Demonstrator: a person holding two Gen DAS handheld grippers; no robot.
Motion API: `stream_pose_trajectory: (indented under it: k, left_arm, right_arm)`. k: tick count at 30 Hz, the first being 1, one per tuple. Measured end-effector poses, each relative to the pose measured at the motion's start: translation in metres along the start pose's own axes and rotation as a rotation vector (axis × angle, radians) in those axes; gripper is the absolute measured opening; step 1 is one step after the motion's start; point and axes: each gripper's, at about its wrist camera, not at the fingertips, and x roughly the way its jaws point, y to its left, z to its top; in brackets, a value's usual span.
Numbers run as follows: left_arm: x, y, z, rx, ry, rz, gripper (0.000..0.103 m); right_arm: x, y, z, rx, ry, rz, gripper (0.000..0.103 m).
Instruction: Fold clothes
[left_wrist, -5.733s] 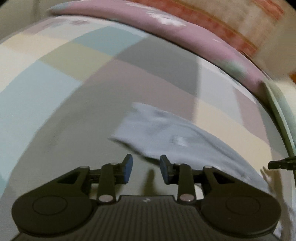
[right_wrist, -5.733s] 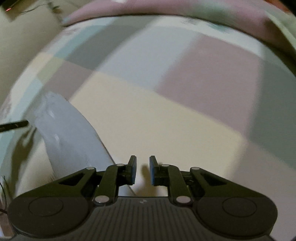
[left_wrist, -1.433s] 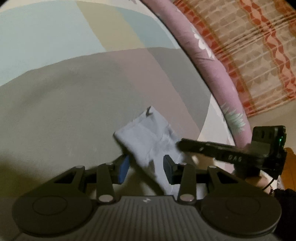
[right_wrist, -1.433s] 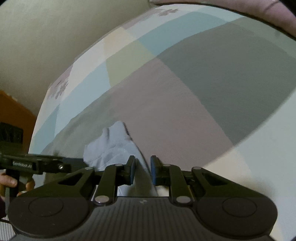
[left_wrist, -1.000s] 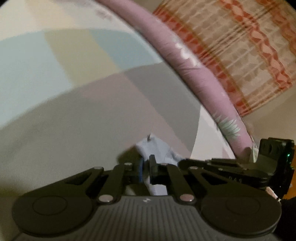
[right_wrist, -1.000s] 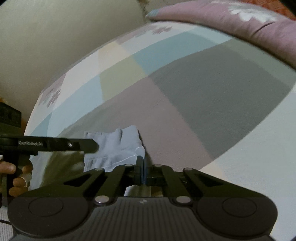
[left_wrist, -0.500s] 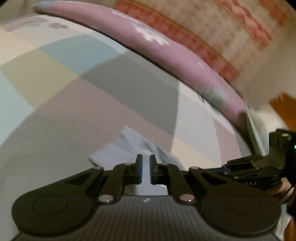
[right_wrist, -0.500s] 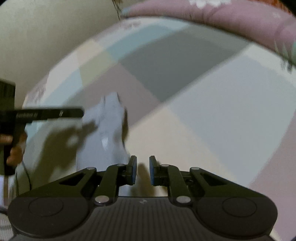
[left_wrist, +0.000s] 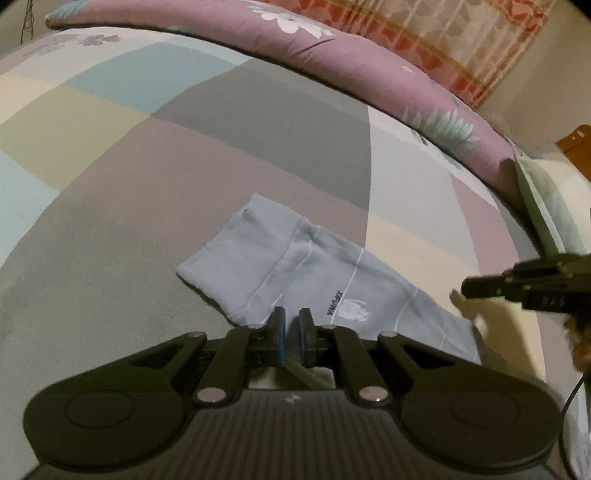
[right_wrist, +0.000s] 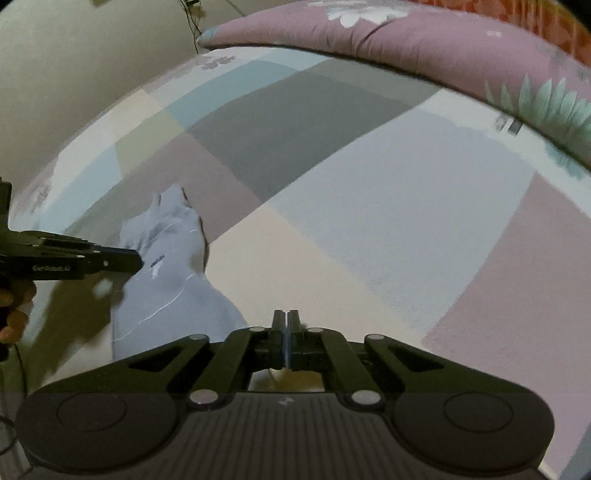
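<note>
A light blue-grey folded garment (left_wrist: 317, 284) with thin white lines and a small white logo lies flat on the patchwork bedsheet (left_wrist: 221, 147). It also shows in the right wrist view (right_wrist: 173, 273) at the left. My left gripper (left_wrist: 290, 325) hovers over the garment's near edge, jaws nearly closed with a narrow gap and nothing between them. My right gripper (right_wrist: 286, 325) is shut and empty, above bare sheet (right_wrist: 369, 221) to the right of the garment. Each gripper shows in the other's view, the right one (left_wrist: 517, 286) and the left one (right_wrist: 74, 258).
A purple flowered pillow or bolster (left_wrist: 351, 66) runs along the far side of the bed and shows in the right wrist view (right_wrist: 406, 48) too. A patterned curtain (left_wrist: 443, 37) hangs behind it. A beige wall (right_wrist: 74, 55) borders the bed's left.
Both grippers closed on the garment about a second ago, then let go and pulled back. The garment now lies spread flat, longer than before. The right gripper has shut fully.
</note>
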Motion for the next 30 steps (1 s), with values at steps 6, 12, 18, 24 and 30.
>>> stream_pose_trajectory:
  k: [6, 12, 18, 24, 30]
  left_arm:
    - [0.005, -0.016, 0.012, 0.066, -0.027, -0.030, 0.011]
    - [0.013, -0.011, 0.010, 0.067, -0.006, 0.007, 0.011]
    - [0.010, -0.006, 0.006, 0.061, -0.009, -0.006, 0.012]
    - [0.011, -0.005, 0.003, 0.053, -0.026, -0.006, 0.013]
    - [0.010, -0.011, 0.010, 0.067, -0.010, 0.031, 0.013]
  right_arm:
    - [0.007, 0.013, -0.002, -0.003, -0.001, 0.057, 0.022]
    - [0.035, 0.038, 0.023, -0.025, -0.067, 0.108, 0.023]
    - [0.053, 0.075, 0.015, -0.221, -0.052, 0.030, 0.024]
    - [0.054, 0.090, 0.013, -0.316, -0.045, -0.012, 0.005]
    - [0.046, 0.062, 0.035, -0.158, -0.110, -0.130, 0.008]
